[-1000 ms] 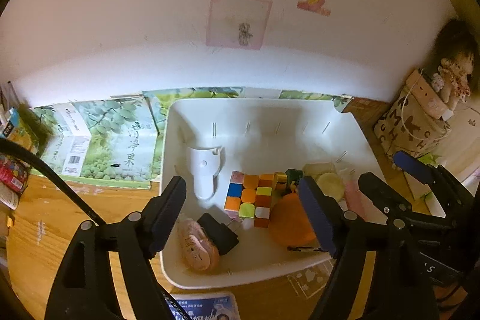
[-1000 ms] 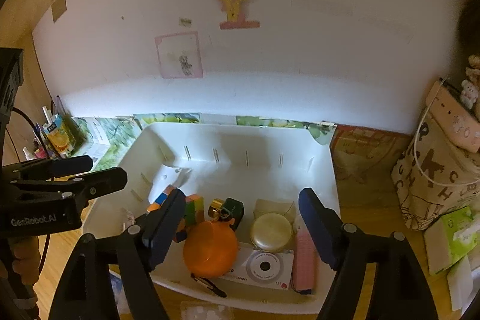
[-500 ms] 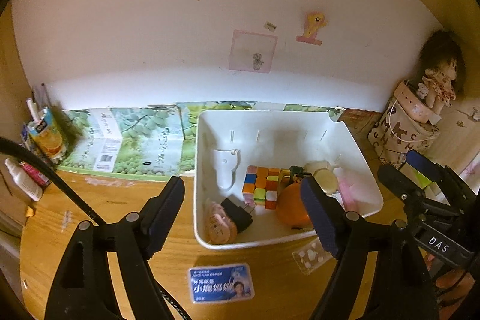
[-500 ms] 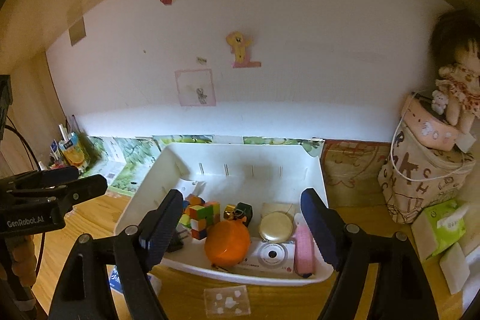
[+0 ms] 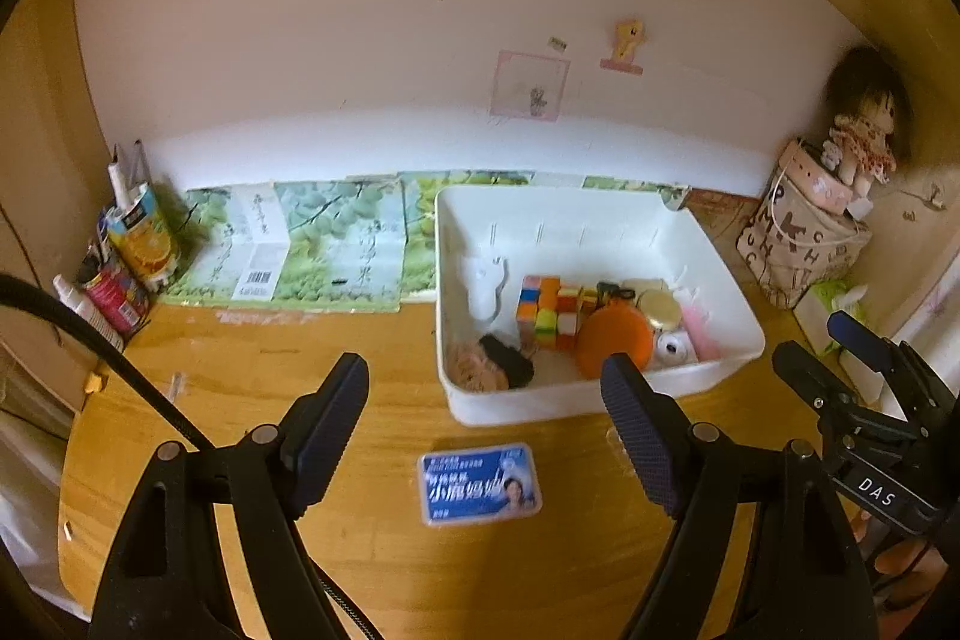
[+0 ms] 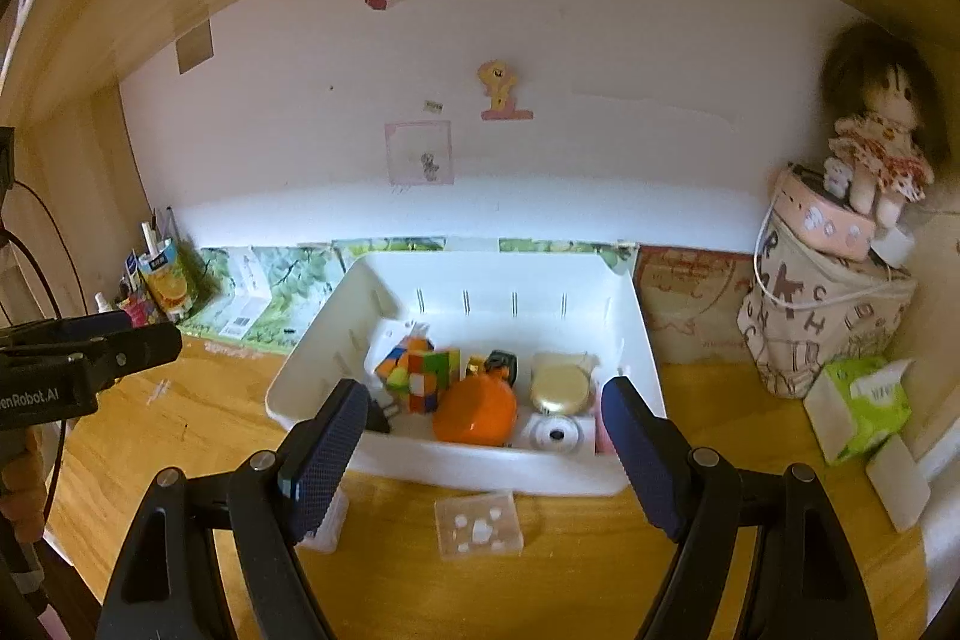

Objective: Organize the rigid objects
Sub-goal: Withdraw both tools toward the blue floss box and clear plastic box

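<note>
A white bin (image 5: 447, 280) stands on the wooden desk. It holds a colour cube (image 5: 549, 310), an orange round case (image 5: 612, 343), a gold compact (image 5: 659, 310), a small white camera (image 5: 675, 346), a black adapter (image 5: 507, 361) and a white plug (image 5: 486, 280). My left gripper (image 5: 486, 376) hangs open and empty in front of the bin, above a blue card (image 5: 480, 484). In the right wrist view my right gripper (image 6: 486, 394) is also open and empty before the bin (image 6: 648, 340), over a clear small box (image 6: 478, 525). Each gripper shows at the edge of the other's view.
A doll (image 6: 876, 147) sits on a patterned bag (image 6: 822, 316) at the right, with a green tissue pack (image 6: 858, 406) beside it. A juice carton and bottles (image 5: 144, 238) crowd the left corner. Flattened green cartons (image 5: 312, 244) lean along the wall.
Both grippers have drawn back and up from the bin, which now looks smaller. The blue card and the clear box have come into view on the desk.
</note>
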Available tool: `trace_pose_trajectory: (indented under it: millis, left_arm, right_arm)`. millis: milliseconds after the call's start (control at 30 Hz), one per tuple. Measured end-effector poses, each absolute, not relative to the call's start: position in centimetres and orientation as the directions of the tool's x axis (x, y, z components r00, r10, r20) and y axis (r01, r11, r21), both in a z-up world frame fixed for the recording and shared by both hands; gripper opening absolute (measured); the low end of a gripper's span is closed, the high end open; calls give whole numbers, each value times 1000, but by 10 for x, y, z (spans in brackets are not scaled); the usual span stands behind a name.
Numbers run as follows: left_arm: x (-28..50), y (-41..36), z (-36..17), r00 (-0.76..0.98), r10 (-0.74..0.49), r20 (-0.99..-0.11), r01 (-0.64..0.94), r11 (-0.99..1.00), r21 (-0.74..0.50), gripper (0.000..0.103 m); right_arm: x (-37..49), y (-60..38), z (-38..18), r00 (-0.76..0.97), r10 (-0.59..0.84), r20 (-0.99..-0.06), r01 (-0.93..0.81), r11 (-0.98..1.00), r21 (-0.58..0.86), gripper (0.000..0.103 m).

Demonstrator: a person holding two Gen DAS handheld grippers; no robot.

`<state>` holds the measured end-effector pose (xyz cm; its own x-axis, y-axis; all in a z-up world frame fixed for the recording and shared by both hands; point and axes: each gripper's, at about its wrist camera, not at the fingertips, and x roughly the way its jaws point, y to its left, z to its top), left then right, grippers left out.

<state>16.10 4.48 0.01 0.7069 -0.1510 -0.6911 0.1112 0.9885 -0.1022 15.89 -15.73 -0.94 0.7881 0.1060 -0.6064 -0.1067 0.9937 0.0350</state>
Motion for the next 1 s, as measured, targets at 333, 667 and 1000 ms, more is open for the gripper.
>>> trace_pose_trajectory:
  millis: [333,667,1000]
  left_arm:
    - [131,57,-23,671,-138,-728,105,990,-91,82]
    - [122,65,-58,577,-160,-801,95,987,-129,82]
    - [140,58,-95,460,-201,-865,69,979,-191,82]
  right_arm:
    - [130,-151,-32,761,94,-642,-80,996,51,81]
    - [125,-146,-66,699,112,-706,-74,994,84,81]
    - [148,-152,-111,599,131,-790,-51,991,125,81]
